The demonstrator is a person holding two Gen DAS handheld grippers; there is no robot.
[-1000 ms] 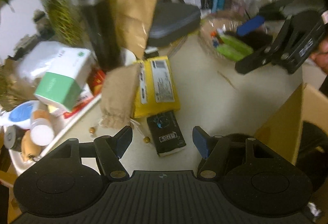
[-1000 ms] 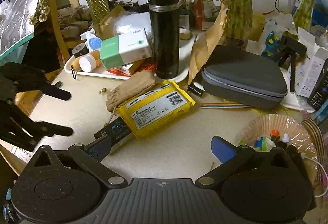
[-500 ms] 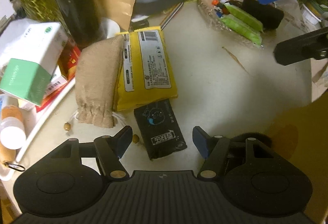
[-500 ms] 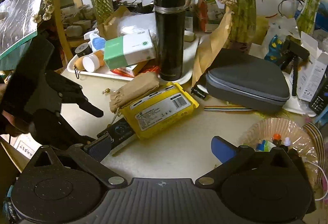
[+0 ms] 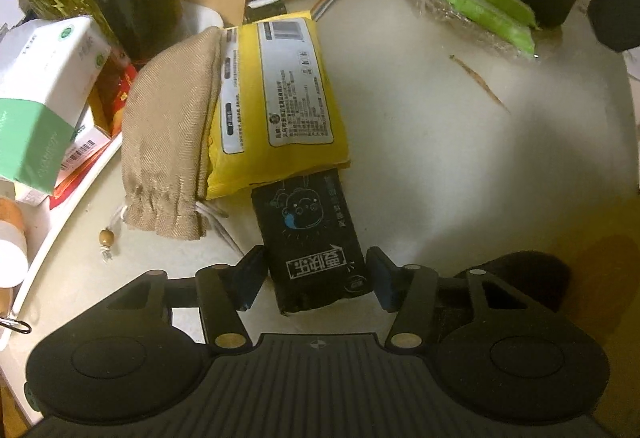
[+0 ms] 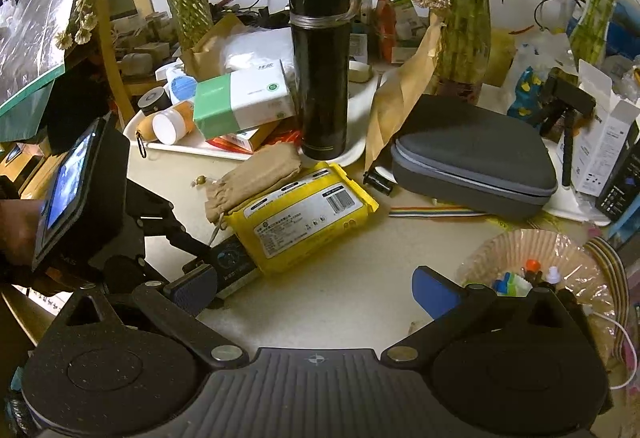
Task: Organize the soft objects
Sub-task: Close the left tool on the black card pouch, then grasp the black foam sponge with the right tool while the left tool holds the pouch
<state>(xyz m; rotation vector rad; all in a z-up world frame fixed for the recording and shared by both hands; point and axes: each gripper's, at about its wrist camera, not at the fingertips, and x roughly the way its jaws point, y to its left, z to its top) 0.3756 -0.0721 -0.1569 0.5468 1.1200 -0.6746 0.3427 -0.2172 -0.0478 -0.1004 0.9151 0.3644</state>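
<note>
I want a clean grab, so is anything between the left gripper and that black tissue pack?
Nothing visible. The left gripper straddles the black tissue pack, jaws closing with the pack between them. Only the pack's far end is tucked under the yellow packet.

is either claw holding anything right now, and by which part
Nothing is gripped yet. The left claw is closing around the near end of the black tissue pack, pads not yet pressing. The right claw is open and empty.
</note>
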